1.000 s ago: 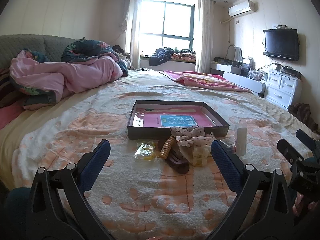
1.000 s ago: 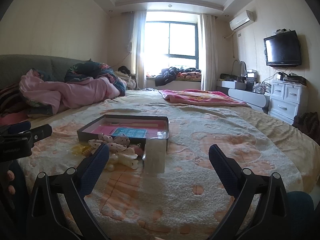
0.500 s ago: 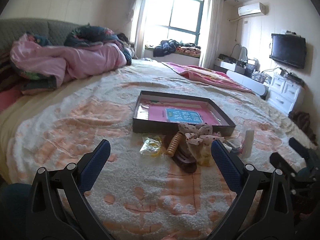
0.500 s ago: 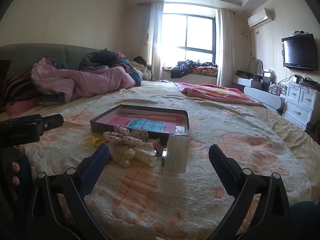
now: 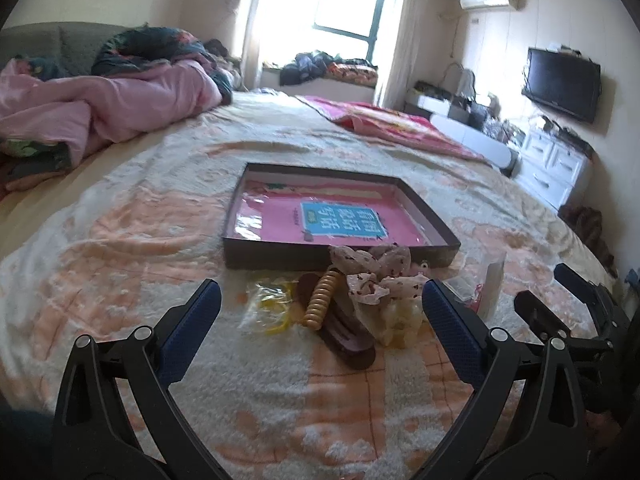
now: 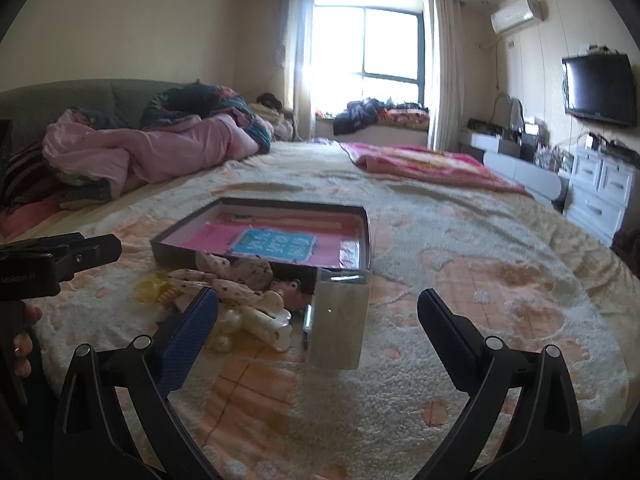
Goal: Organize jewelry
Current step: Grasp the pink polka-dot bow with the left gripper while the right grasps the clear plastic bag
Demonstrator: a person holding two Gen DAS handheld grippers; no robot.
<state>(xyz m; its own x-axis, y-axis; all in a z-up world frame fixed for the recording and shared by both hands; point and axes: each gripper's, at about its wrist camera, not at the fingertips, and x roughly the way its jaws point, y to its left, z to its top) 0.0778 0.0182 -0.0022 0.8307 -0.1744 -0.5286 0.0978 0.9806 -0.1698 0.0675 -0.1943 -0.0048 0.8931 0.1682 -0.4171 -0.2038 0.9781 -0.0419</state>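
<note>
A dark shallow box (image 5: 280, 258) with a pink lining lies on the bed. In front of it sits a heap of hair things: a spotted fabric bow (image 5: 372, 268), a coiled tan hair tie (image 5: 320, 300), a brown clip (image 5: 348, 340), yellow bands in a clear bag (image 5: 268, 308) and pearl clips (image 6: 264, 320). A clear plastic case (image 6: 340, 320) stands upright by the box's right corner. My left gripper (image 5: 320, 324) is open, just short of the heap. My right gripper (image 6: 318, 332) is open too, with the case between its fingers' line of sight.
The bed carries a fuzzy cream and peach blanket (image 5: 120, 240). A pink quilt (image 5: 120, 100) is bunched at the far left, a red blanket (image 5: 392, 120) at the far right. White drawers (image 5: 556, 164) and a wall television (image 5: 564, 84) stand to the right.
Both grippers have come forward and tipped down toward the heap, which now looks larger and nearer. Both stay open and nothing has been picked up.
</note>
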